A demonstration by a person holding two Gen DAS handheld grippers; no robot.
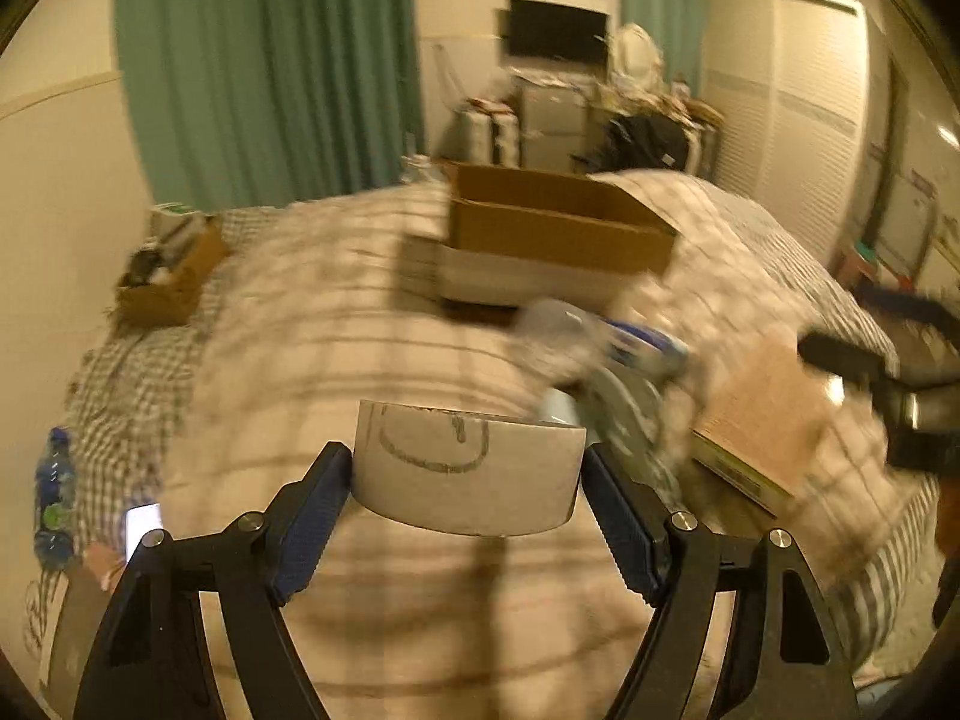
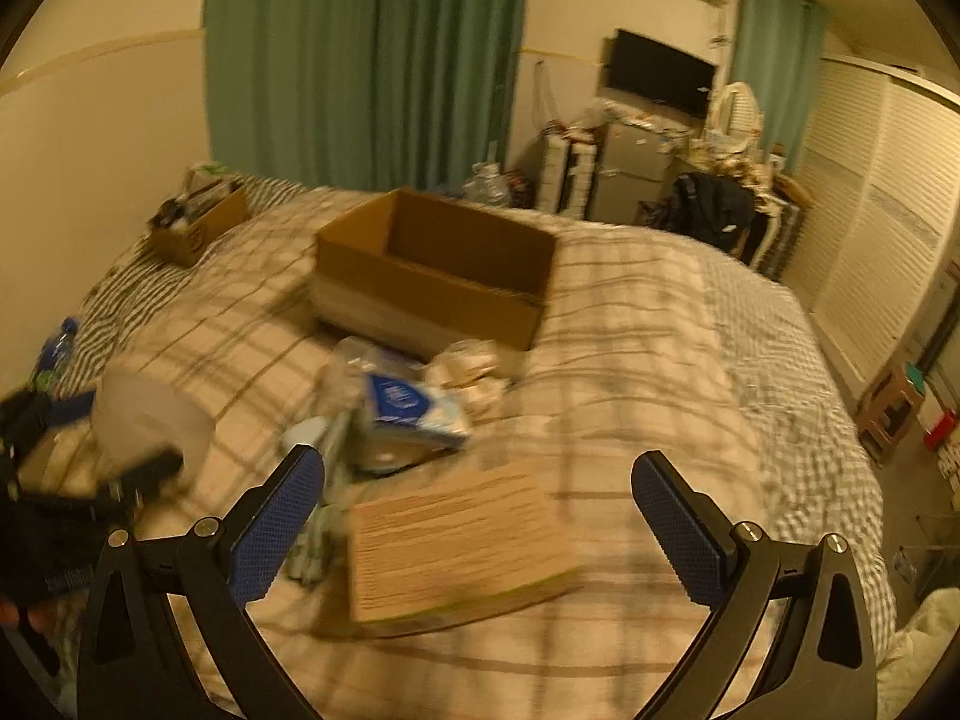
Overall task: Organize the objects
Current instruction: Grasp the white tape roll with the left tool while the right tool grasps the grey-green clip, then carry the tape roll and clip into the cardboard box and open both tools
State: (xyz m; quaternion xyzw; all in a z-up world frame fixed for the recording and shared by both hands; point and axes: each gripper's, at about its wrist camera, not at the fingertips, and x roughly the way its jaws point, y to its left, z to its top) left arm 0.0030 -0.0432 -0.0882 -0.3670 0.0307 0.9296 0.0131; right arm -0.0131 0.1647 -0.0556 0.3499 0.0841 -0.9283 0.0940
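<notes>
Bedroom: checked bed (image 2: 630, 324), green curtains (image 2: 360, 60)

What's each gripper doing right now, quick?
Left gripper: shut on the white tape roll with a pen scribble.
Right gripper: open, holding nothing, above the flat tan cardboard booklet.

Matt cardboard box (image 2: 432, 276) at frame centre on soft checked cloth bedspread (image 2: 648, 360); the gripper pads (image 2: 276, 525) are knurled blue (rubbery-looking), arms glossy black.
</notes>
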